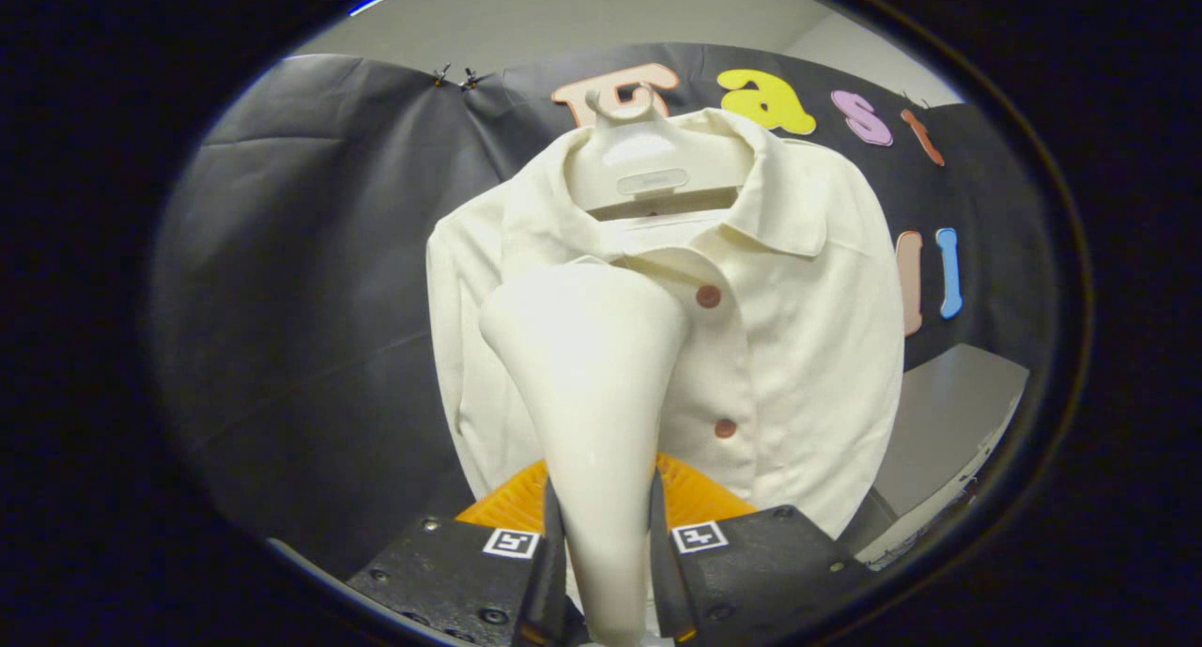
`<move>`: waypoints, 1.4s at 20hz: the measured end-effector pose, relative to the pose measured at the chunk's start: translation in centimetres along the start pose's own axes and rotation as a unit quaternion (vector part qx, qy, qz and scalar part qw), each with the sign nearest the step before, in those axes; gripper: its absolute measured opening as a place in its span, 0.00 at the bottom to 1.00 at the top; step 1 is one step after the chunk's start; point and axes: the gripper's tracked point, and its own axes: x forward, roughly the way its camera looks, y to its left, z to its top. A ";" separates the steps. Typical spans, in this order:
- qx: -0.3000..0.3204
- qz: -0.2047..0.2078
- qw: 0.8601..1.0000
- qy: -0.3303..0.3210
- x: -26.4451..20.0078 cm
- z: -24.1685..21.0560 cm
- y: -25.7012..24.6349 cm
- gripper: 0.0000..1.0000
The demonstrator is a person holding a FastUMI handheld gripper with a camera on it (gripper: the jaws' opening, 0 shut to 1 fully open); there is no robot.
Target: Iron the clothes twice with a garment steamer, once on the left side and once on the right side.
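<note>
My jaws [601, 572] are pinching the steamer [592, 384] by its narrow handle, one finger pressed on each side. The handle runs straight up between the fingers and widens into a rounded cream head. The head is raised against the shirt [798, 328], over the chest on the wearer's-side panel to the left of the button placket, just below the collar. Cannot tell whether the head touches the cloth or sits just off it.

The shirt is cream, collared, and hangs front-on from a pale hanger [648, 159]. The hanger's hook reaches up in front of the black cloth wall [310, 281]. Two reddish buttons show on the placket: the upper button [708, 296] just beside the steamer head, the lower button [725, 428] near the handle. The placket lies closed and flat.

A grey worktop [948, 422] shows beyond the shirt's far sleeve, low down.
</note>
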 end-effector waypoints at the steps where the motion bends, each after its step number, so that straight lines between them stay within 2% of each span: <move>1: 0.004 -0.011 1.000 -0.002 0.5 -0.1 0.2 0.37; 6: -0.009 -0.052 0.998 -0.027 1.9 -1.5 0.6 0.37; 12: -0.029 -0.070 0.997 -0.005 4.4 -5.1 0.3 0.37; 15: -0.033 -0.078 0.996 0.013 4.8 -8.7 -0.4 0.37; 19: -0.005 -0.097 0.995 0.037 5.4 -12.5 -1.2 0.38; 24: -0.051 -0.090 0.991 0.081 5.7 -18.3 -1.0 0.38; 28: -0.064 -0.085 0.987 0.123 6.0 -23.0 -0.9 0.38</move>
